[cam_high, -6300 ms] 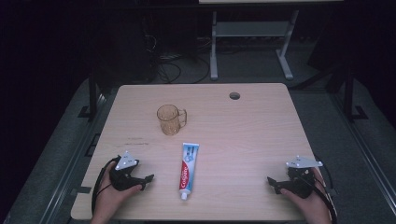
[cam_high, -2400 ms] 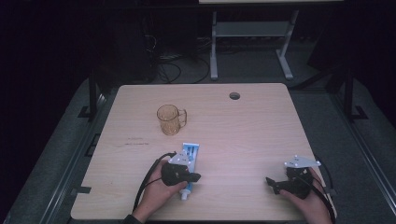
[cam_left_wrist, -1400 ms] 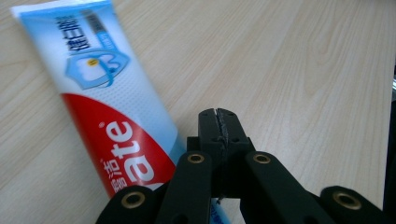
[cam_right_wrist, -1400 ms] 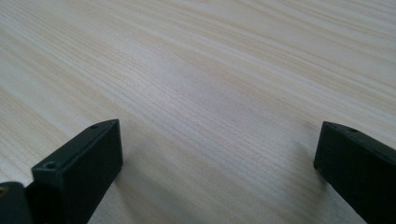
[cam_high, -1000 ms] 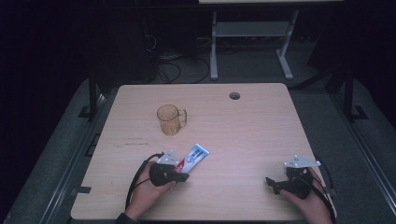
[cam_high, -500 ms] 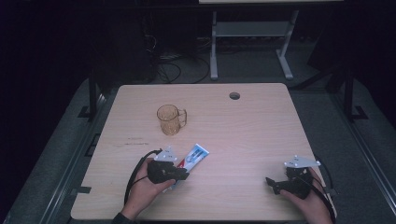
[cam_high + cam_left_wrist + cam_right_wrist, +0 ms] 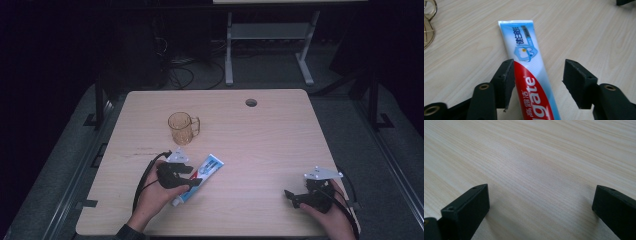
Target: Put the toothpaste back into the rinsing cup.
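an amber see-through mug (image 7: 182, 127) stands upright on the worktop (image 7: 270, 145), with nothing visible inside. the toothpaste tube (image 7: 529, 67) – red, white and blue – lies flat near the front edge, between the just-opened jaws of the left gripper (image 7: 536, 77), one jaw touching it. the right gripper (image 7: 539, 202) rests wide apart – holding nothing.

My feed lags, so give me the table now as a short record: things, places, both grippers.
tube: flat on table, slanted, crimped end toward mug
mug: upright, apart from tube
left gripper: fingers have just been opening; tube between them, right finger off it
right gripper: open over bare wood
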Tool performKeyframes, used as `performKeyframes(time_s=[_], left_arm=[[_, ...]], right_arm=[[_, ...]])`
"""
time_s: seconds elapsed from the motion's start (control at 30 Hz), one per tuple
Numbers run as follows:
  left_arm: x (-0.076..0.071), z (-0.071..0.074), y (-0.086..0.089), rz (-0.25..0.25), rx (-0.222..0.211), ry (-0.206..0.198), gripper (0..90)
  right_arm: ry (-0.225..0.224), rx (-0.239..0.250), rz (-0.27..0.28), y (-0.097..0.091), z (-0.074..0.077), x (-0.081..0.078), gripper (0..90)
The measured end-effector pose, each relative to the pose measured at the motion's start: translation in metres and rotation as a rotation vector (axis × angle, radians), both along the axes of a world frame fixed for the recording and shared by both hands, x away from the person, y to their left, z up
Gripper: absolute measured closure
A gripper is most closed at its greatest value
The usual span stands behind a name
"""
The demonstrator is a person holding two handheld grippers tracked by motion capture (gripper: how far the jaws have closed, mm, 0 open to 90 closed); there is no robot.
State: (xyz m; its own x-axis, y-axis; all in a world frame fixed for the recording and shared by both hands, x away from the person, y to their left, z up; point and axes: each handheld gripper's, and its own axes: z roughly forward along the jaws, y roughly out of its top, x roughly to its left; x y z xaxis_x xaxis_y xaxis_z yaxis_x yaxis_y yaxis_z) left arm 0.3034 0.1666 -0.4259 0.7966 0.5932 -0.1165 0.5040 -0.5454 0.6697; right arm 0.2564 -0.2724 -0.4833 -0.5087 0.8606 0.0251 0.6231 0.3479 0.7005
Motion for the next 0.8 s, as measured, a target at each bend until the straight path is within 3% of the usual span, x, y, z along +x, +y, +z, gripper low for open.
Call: performKeyframes(time_s=[0.8], left_arm=[[0.031,0.0,-0.026,0.032,0.049,0.013,32.6]], right_arm=[[0.0,0.0,0.0,0.0,0.0,0.0,0.5]])
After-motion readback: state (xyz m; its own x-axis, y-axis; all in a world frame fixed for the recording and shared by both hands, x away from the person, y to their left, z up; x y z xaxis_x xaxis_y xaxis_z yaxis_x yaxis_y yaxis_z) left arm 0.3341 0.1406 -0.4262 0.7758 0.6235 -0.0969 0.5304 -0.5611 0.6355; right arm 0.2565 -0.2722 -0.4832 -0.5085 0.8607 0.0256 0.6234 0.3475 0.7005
